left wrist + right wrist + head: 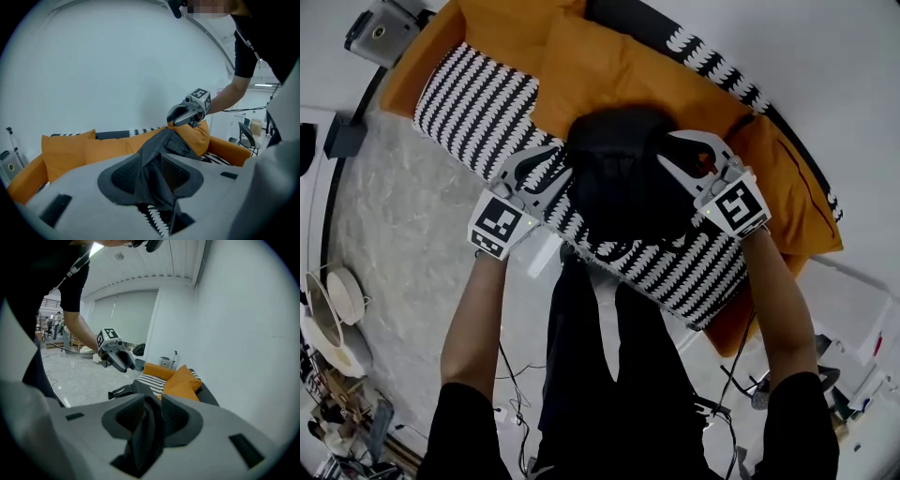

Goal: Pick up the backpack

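An orange sofa (502,33) suggests a living room. Loose cables (511,375) on the pale floor (394,234) and an office chair (244,133) hint at a lab.

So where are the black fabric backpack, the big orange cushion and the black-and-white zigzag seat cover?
black fabric backpack (619,183), head view, middle of its body.
big orange cushion (605,70), head view, its centre.
black-and-white zigzag seat cover (478,103), head view, bare left part.

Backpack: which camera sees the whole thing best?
The head view: the whole black backpack lies on the striped sofa, between the left gripper and the right gripper. Each gripper view shows only a fold of its dark fabric between open jaws.
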`<state>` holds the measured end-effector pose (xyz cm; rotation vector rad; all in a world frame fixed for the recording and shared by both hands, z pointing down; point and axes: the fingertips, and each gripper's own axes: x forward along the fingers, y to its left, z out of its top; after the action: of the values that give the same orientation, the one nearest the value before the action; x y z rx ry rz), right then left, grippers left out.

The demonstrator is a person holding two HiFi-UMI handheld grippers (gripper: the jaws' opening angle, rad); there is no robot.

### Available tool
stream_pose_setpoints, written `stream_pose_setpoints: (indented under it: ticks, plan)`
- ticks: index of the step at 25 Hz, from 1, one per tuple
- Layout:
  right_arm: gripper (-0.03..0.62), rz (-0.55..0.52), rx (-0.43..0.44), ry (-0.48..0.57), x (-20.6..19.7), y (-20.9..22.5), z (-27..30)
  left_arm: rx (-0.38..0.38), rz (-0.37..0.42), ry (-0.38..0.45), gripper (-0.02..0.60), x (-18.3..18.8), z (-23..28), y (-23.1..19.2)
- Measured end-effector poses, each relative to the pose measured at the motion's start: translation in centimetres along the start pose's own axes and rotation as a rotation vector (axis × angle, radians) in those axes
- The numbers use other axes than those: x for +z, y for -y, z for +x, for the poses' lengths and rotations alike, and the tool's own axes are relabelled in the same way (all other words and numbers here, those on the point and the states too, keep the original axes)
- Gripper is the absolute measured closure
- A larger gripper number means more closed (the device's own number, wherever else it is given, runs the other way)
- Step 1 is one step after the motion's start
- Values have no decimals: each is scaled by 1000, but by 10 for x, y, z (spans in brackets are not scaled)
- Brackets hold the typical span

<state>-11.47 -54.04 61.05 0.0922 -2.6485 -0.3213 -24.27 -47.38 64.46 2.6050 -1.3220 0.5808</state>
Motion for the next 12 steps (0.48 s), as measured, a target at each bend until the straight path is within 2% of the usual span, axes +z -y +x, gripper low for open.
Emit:
stream_pose_setpoints:
  ticks: [4, 12]
  plan:
    - [467, -25, 8, -51, -16, 3, 9, -17, 20, -31, 436, -15, 14, -2]
    - [450, -27, 87, -67, -26, -8, 9, -48, 38, -44, 430, -23, 36, -3]
